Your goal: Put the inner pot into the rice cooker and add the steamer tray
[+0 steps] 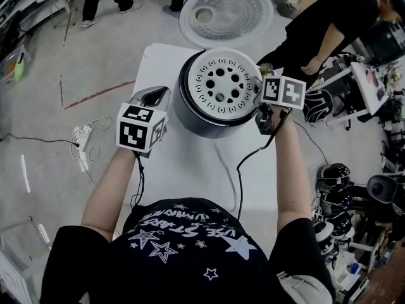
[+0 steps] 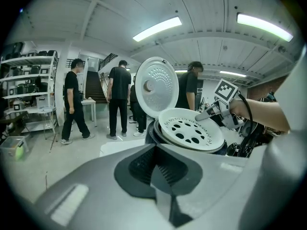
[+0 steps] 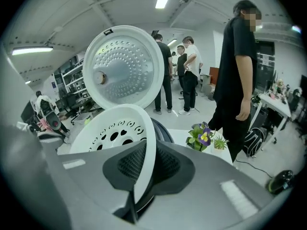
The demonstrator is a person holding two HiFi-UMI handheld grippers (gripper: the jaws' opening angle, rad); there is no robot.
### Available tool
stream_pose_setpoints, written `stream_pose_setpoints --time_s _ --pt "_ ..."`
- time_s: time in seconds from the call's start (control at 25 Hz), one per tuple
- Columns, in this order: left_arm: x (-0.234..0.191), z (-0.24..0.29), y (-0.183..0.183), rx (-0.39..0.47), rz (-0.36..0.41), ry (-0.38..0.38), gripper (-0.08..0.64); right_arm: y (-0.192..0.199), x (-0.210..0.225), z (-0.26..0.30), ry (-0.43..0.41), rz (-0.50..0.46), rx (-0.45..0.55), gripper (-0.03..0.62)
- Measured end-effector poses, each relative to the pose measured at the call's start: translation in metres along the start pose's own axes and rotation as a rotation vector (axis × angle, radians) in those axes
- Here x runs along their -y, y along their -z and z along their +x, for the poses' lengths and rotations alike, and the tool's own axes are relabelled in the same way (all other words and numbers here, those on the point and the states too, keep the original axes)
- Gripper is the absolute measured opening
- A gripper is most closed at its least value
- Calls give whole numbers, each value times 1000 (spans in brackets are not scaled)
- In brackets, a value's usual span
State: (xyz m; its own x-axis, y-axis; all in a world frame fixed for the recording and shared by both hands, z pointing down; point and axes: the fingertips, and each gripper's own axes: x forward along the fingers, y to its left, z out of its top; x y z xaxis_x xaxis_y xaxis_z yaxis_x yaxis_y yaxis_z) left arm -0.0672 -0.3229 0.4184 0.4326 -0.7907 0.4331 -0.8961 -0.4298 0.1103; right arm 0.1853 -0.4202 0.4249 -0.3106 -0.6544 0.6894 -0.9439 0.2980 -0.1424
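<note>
The dark rice cooker (image 1: 205,116) stands on the white table (image 1: 190,163) with its round lid (image 1: 226,14) swung open at the back. The white steamer tray (image 1: 223,84), pierced with holes, lies tilted over the cooker's mouth. My right gripper (image 1: 261,105) is shut on the tray's right rim. In the right gripper view the rim (image 3: 144,162) runs between the pads. My left gripper (image 1: 155,99) hovers just left of the cooker, shut and holding nothing. In the left gripper view the tray (image 2: 192,131) sits ahead of the shut jaws. The inner pot is hidden under the tray.
A small potted flower (image 3: 205,135) stands on the table right of the cooker. Cables (image 1: 243,163) trail across the table toward me. Several people stand around beyond the table, one close at the right (image 1: 332,27). A power strip (image 1: 82,138) lies on the floor at left.
</note>
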Motion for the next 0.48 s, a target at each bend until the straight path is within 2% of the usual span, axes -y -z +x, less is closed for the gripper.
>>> stream_pose_setpoints --time_s 0.2,0.48 --pt "-1 1 2 -9 -5 -2 2 0 -3 3 32 -47 19 58" --pt "-2 0 3 -11 -11 1 3 0 -7 1 60 -143 60 111"
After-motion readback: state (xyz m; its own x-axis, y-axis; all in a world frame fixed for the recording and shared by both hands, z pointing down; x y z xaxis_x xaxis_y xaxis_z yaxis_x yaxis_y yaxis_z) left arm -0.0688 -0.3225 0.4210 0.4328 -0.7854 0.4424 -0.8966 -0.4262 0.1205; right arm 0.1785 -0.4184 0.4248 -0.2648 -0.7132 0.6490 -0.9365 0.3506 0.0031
